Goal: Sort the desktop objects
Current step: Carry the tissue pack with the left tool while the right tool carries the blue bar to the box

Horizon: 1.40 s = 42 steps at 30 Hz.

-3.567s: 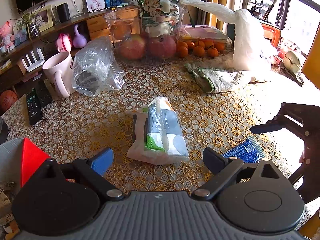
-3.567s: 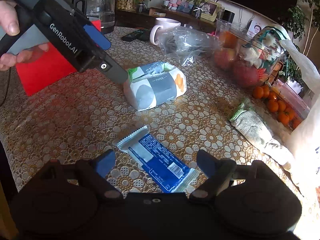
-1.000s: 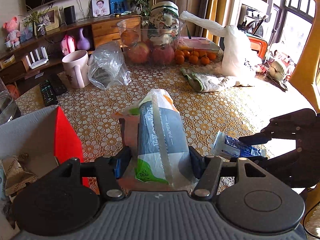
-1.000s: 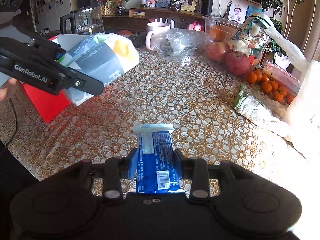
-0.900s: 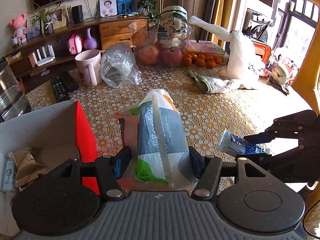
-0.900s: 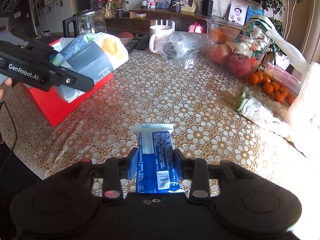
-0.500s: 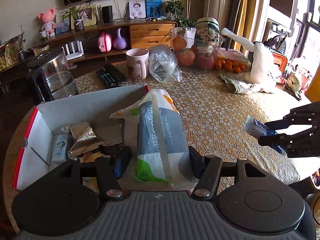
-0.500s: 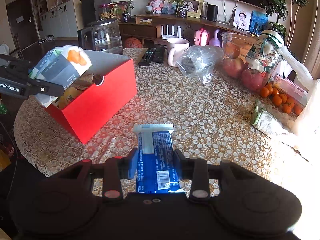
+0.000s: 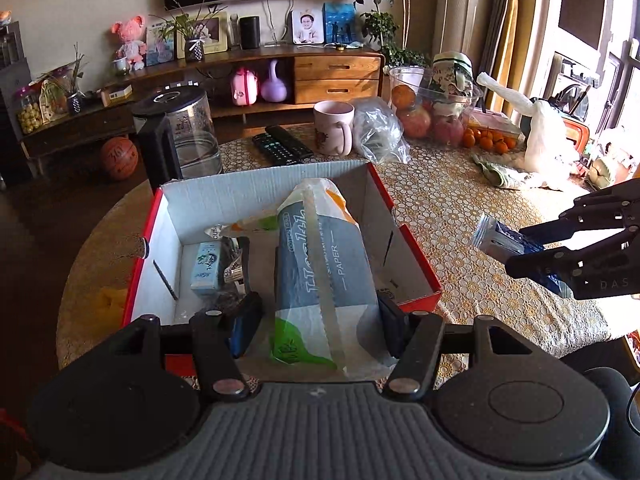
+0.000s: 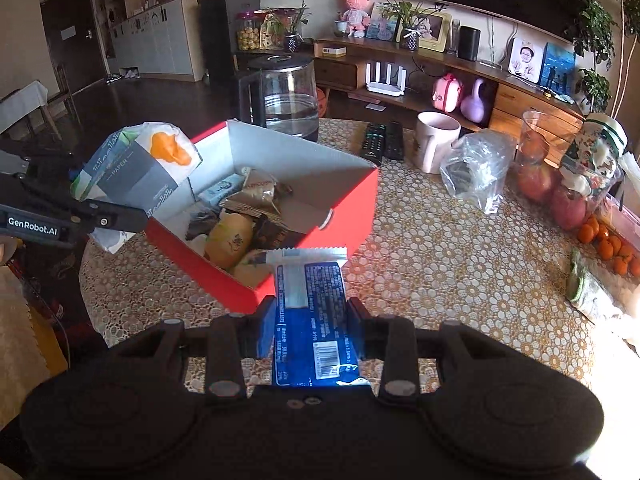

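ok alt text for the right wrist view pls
The right claw grips a blue snack packet just short of an open red box of small items on a lace-covered table. At left, the left claw holds a tissue pack at the box's edge.

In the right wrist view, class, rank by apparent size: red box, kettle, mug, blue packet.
1. Red box
2. Kettle and blue packet: look alike in size, but the packet sits close to the camera, so unsure.
3. Mug
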Tool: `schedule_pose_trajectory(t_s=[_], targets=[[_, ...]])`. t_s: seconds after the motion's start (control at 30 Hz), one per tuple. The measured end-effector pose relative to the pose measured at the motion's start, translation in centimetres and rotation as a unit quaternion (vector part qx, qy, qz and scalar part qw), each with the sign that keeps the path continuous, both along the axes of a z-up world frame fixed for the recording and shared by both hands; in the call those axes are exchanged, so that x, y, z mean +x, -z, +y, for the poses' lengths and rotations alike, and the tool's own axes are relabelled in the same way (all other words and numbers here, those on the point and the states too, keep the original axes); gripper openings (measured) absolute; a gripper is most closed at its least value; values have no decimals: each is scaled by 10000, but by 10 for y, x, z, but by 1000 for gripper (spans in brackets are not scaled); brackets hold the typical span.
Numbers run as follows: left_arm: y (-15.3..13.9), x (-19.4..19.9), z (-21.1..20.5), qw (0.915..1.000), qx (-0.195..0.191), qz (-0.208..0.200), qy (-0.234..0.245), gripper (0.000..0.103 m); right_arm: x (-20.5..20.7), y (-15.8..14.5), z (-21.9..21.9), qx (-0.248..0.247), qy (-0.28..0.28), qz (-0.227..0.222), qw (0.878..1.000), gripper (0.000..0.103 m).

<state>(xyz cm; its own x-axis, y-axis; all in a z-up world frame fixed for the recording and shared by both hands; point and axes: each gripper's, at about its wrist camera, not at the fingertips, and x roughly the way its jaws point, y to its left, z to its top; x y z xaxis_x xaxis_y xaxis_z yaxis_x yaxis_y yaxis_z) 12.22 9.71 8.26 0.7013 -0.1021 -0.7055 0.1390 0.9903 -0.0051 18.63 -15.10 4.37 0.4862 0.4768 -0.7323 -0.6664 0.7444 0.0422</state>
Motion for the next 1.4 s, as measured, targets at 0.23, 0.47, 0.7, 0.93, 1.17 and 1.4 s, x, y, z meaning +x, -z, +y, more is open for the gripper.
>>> schedule_pose_trajectory(t_s=[0.23, 0.47, 0.7, 0.93, 1.17, 1.4], targets=[[-6, -7, 37, 9999, -13, -66, -149, 60, -6, -13, 50, 30, -253, -10, 9997, 36], [-4, -6, 71, 9997, 69, 37, -236, 60, -4, -20, 90, 13, -425, -11, 9991, 36], [3, 4, 98, 9989, 242, 75, -403, 60, 6, -16, 120, -60, -509, 18, 9987, 36], [14, 18, 118, 9981, 275, 129, -530, 60, 22, -10, 141, -73, -473, 75, 9988, 36], [26, 32, 130, 9979, 317, 204, -532, 60, 39, 2, 153, -105, -325, 132, 9993, 36], [37, 52, 129, 9980, 253, 258, -513, 60, 56, 16, 154, -224, -120, 138, 9996, 36]])
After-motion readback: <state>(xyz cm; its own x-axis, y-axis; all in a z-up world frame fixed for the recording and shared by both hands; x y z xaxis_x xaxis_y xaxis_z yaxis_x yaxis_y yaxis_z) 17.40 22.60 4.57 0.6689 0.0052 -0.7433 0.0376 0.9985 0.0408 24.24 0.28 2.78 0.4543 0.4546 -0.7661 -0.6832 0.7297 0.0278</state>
